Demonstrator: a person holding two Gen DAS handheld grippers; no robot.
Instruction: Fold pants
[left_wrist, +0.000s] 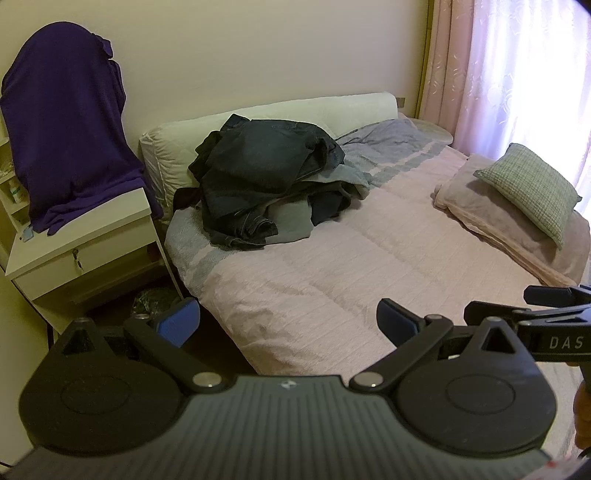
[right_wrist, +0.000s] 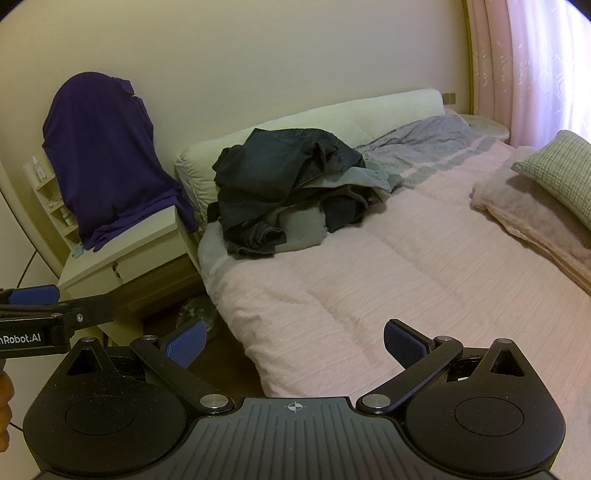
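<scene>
A heap of dark denim pants (left_wrist: 258, 170) (right_wrist: 280, 177), mixed with grey garments, lies at the far left end of the bed (left_wrist: 332, 266) (right_wrist: 406, 266), against the white headboard cushion. My left gripper (left_wrist: 286, 325) hangs open over the bed's near corner, far short of the heap, nothing between its blue pads. My right gripper (right_wrist: 293, 343) is open too, empty, over the same near edge. Each gripper shows at the side of the other's view.
A white bedside cabinet (left_wrist: 85, 236) (right_wrist: 125, 254) draped with a purple cloth (left_wrist: 66, 122) (right_wrist: 107, 162) stands left of the bed. A green checked pillow (left_wrist: 532, 188) (right_wrist: 561, 166) on a folded beige blanket sits at the right. Pink curtains (left_wrist: 517, 66) hang behind.
</scene>
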